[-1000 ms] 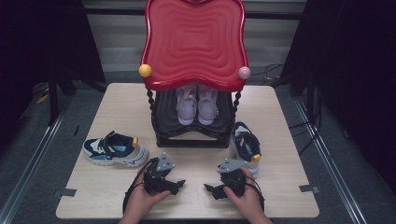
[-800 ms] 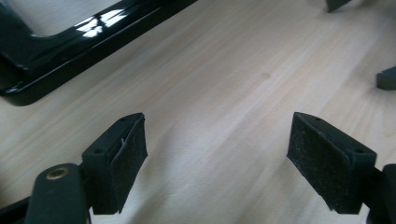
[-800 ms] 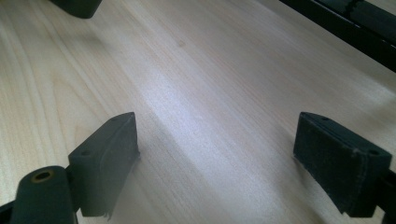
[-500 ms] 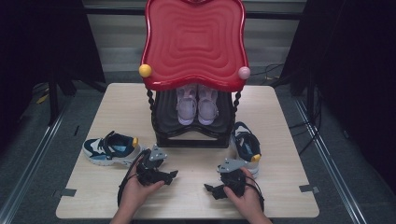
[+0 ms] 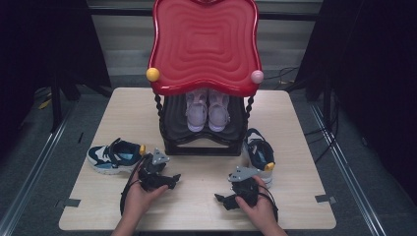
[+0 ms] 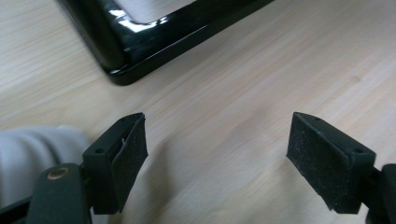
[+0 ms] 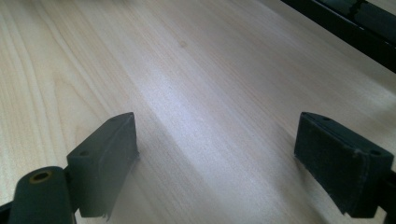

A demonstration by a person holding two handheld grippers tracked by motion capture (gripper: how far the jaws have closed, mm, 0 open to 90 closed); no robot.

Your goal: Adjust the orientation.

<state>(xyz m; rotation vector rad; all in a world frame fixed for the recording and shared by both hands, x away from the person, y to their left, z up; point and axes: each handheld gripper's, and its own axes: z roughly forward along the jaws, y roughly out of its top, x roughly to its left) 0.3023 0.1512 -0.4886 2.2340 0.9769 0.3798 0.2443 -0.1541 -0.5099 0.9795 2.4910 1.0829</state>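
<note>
The left hand-held gripper (image 5: 173, 178) is held low in the left hand (image 5: 140, 194), with its jaws spread wide and nothing gripped between them. In the left gripper view the two black pads (image 6: 130, 156) are seen well apart. The right hand-held gripper (image 5: 220, 198) is held in the right hand (image 5: 258, 204), well apart from the left one; its jaws are likewise spread wide and empty, and its pads (image 7: 336, 161) are seen far apart in the right gripper view. Both forearms are brought in from the near edge.

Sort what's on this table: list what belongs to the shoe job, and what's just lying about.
In the job:
- left gripper, open, beside the blue sneaker
- right gripper, open, near the second sneaker
- black shoe rack, where the shoes would likely go

Lying about:
- pink shoes, already on the rack
- red tray top
- floor cables
</note>
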